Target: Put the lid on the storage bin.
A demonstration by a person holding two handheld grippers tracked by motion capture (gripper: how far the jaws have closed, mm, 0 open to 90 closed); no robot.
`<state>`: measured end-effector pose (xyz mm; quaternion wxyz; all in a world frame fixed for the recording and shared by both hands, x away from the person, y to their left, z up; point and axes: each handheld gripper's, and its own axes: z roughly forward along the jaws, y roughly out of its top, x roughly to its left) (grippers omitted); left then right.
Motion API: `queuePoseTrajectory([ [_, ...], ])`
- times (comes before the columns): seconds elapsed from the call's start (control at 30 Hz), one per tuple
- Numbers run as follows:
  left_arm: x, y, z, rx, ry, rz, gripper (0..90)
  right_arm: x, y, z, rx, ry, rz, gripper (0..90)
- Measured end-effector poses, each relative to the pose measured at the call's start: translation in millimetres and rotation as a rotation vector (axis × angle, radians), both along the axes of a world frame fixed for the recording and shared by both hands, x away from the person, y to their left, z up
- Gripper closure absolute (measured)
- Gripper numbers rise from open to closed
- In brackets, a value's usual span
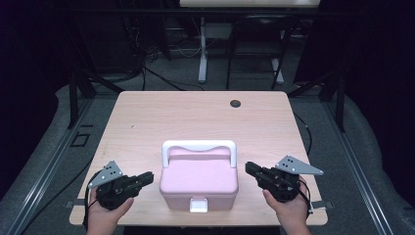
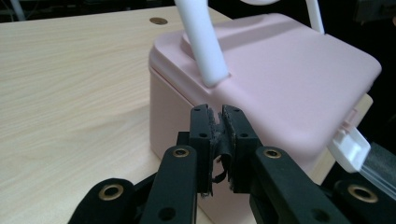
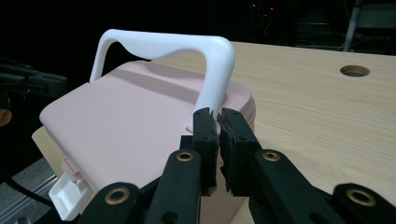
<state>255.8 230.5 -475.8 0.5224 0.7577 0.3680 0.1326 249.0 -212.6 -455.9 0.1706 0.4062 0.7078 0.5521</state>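
A pink lidded box [image 1: 198,178] with a raised white handle [image 1: 198,146] and a white front latch [image 1: 198,204] stands near the table's front edge. My left gripper [image 1: 149,177] lies just off the box's left side, pointing at it. In the left gripper view its jaws [image 2: 219,116] stand a narrow crack apart with nothing between them, close to the box corner [image 2: 280,79]. My right gripper [image 1: 248,169] points at the box's right side. In the right gripper view it [image 3: 217,119] is shut and empty, just short of the handle's foot [image 3: 212,93].
The wooden table [image 1: 147,122] has a round cable hole [image 1: 235,103] at the back right. Bare tabletop stretches behind the box. Dark floor, cables and desk legs [image 1: 202,58] lie beyond the far edge.
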Motion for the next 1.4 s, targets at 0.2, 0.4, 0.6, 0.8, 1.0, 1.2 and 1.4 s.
queuePoseTrajectory([
  [0.2, 14.1, -0.1, 5.2, -0.008, -0.007, 0.03, 77.2, 3.3, -2.6, -2.7, -0.004, 0.009, -0.01, 83.9],
  [0.4, 25.1, -1.5, 5.7, -0.029, -0.012, 0.054, 72.5, 6.0, -4.4, -5.3, -0.018, 0.008, -0.024, 82.7],
  [0.6, 34.4, -0.2, 3.4, -0.025, -0.005, 0.079, 69.0, 8.5, -7.0, -8.2, -0.025, 0.008, -0.042, 80.2],
  [0.8, 42.7, 6.8, -6.1, -0.042, 0.005, 0.126, 63.2, 10.3, -10.9, -12.8, -0.037, 0.007, -0.068, 76.3],
  [1.0, 46.6, 17.2, -18.0, -0.045, 0.007, 0.18, 58.3, 14.0, -14.8, -20.6, -0.066, 0.017, -0.094, 73.8],
  [1.2, 49.1, 26.9, -25.9, -0.035, 0.018, 0.211, 55.9, 14.9, -17.7, -26.7, -0.075, 0.017, -0.118, 69.5],
  [1.4, 51.2, 32.3, -31.7, -0.025, 0.018, 0.238, 53.7, 18.2, -20.0, -35.3, -0.091, 0.028, -0.134, 67.2],
])
